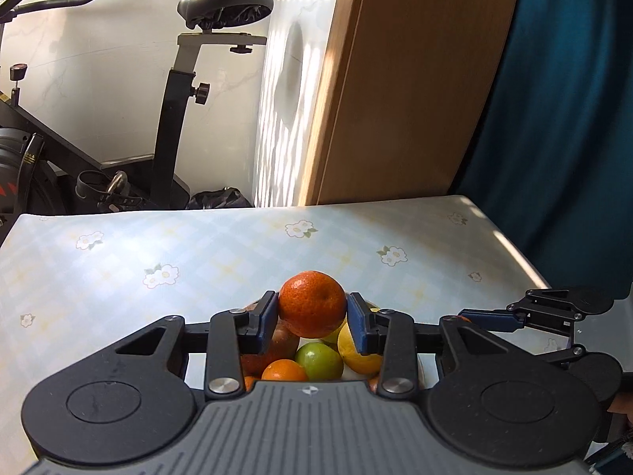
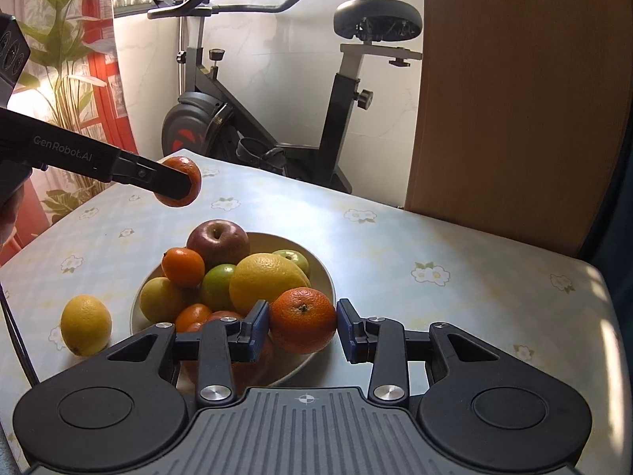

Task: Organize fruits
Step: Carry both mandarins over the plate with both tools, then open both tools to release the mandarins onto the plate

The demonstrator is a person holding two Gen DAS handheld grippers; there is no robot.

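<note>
Nearest in the right wrist view: right gripper [image 2: 303,326], jaws clamped on a mandarin [image 2: 301,325], blue pads pressing both its sides. It hangs over the near rim of the fruit bowl [image 2: 325,277]; can't tell if it's fully clear of the pile.

Just behind, the bowl is heaped w/ a big yellow citrus [image 2: 267,277], a green fruit [image 2: 217,285], a small orange [image 2: 183,266], a red apple [image 2: 218,242] at the back, plus more underneath. One lemon [image 2: 86,324] sits loose on the table [image 2: 455,316], just beside the bowl's left rim.

Further back & higher: left gripper [image 1: 312,318], jaws closed on a second mandarin [image 1: 311,304], held in the air above the bowl; its own cam looks down past it onto the pile. Beyond the table: an exercise bike [image 2: 277,111] & a wooden panel [image 2: 514,99].

Risks, as I judge them:
- Round, soft skin w/ narrow pad contact, so either mandarin could roll out if swung fast or tilted. A drop onto the heap may knock the top fruit off.
- Pile is stacked high; brushing it w/ the right jaws could send the small orange or apple over the rim.
- Anything that rolls may reach the table edge, esp. the loose lemon.
- Both grippers work close over one bowl, so they could collide.
- Squeezing harder to be safe could bruise the fruit.
</note>
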